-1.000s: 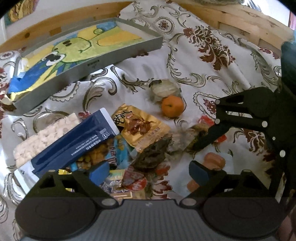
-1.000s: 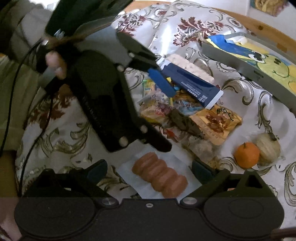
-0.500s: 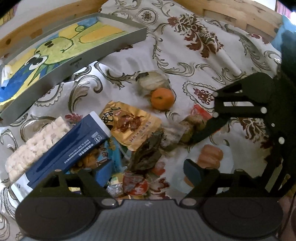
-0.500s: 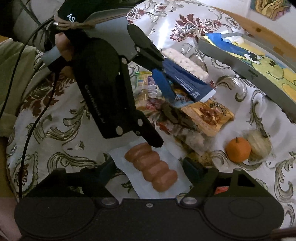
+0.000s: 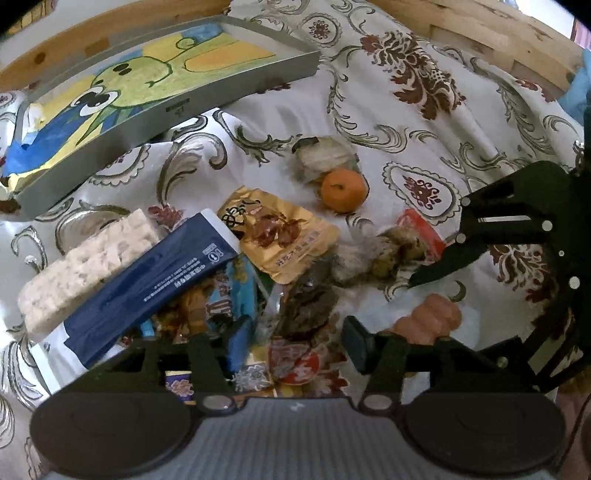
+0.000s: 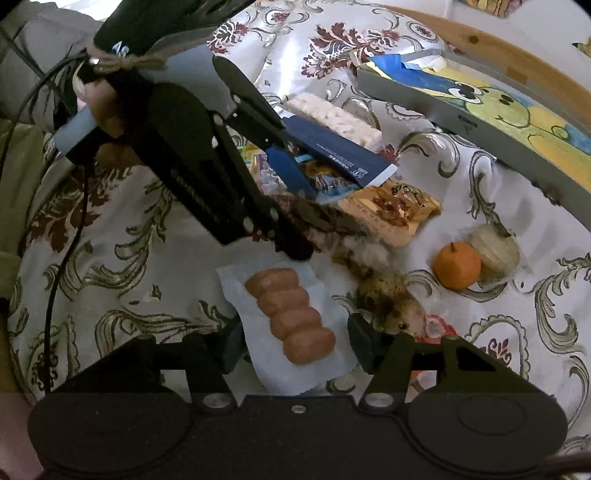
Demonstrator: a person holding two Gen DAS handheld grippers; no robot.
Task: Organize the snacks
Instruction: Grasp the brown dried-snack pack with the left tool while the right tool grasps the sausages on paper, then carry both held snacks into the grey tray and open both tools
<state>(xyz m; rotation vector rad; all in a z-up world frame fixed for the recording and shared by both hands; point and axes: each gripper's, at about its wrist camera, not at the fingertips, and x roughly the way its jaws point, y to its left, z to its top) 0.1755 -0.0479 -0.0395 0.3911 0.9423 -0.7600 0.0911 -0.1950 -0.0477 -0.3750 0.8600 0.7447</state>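
Only the right wrist view shows the sausage pack (image 6: 290, 314) whole: 4 links between the spread right claw (image 6: 293, 345). Left claw (image 5: 295, 341) spread; 1 tangerine (image 5: 343, 190) at 12 o'clock.

Tablecloth (image 5: 424, 122): glossy satin-like cloth with printed scrollwork. Tray (image 5: 236, 92): matt grey walls. Gold pouch (image 5: 280, 236) and blue packet (image 5: 147, 284): shiny plastic film (creased). Rice bar (image 5: 85, 266): rough, granular. Headboard (image 5: 461, 22): bare wood.

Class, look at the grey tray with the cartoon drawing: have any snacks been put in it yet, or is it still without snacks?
No snacks show in the tray: its visible floor is only the drawing. The snack pile lies on the cloth outside. The far end is unclear.
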